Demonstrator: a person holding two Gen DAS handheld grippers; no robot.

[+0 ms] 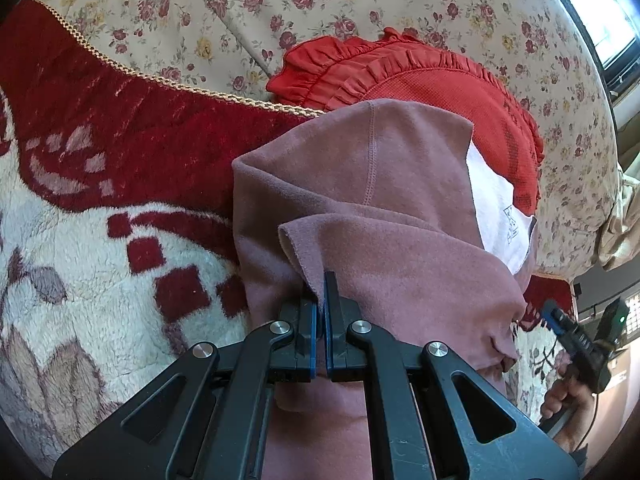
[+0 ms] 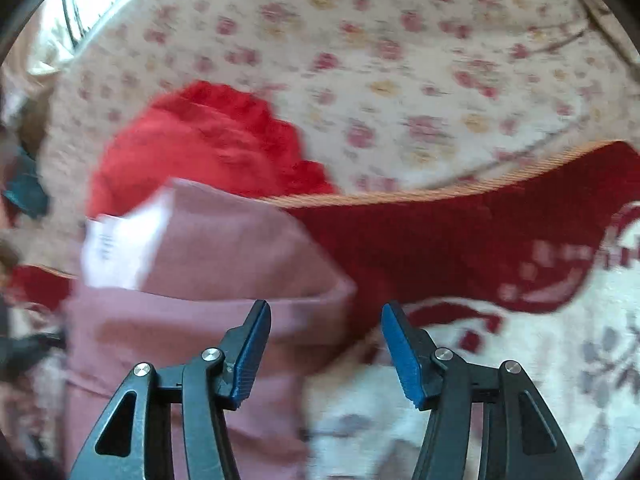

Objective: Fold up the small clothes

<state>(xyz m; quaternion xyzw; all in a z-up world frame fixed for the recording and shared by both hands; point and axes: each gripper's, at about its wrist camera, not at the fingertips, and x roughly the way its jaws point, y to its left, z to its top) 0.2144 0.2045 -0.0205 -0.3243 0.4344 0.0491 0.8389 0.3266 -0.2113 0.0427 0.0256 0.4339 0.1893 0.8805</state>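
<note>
Left gripper: the left gripper [image 1: 321, 286] has its blue-padded fingers pressed together on a raised fold of the dusty-pink fleece garment [image 1: 384, 208], pinching that edge up off the rest of the cloth.
Right gripper: the right gripper [image 2: 326, 316] has its fingers spread wide with nothing between them; the left-hand finger lies over the pink garment [image 2: 224, 248], the other over the blanket [image 2: 480, 240]. In the left wrist view it shows at the right edge [image 1: 560, 320], held in the person's hand [image 1: 564, 396].
Pink garment: it lies on the red-and-cream plush blanket [image 1: 120, 184], partly folded over itself, with a stitched seam running down its upper panel. Its far end overlaps the red garment.
White label: a white printed tag [image 1: 496, 200] shows at the garment's right side in the left wrist view; in the right wrist view it sits at the garment's left [image 2: 120, 244].
Red ruffled garment: a red piece with frilled edging [image 1: 400, 76] lies just beyond the pink garment, touching it, and rests on the floral cover [image 2: 216, 140].
Floral cover: a cream rose-print fabric [image 1: 320, 0] spreads beyond the blanket's gold braided edge [image 1: 160, 78].
Picture quality: the right wrist view is blurred, so fine detail there cannot be told.
</note>
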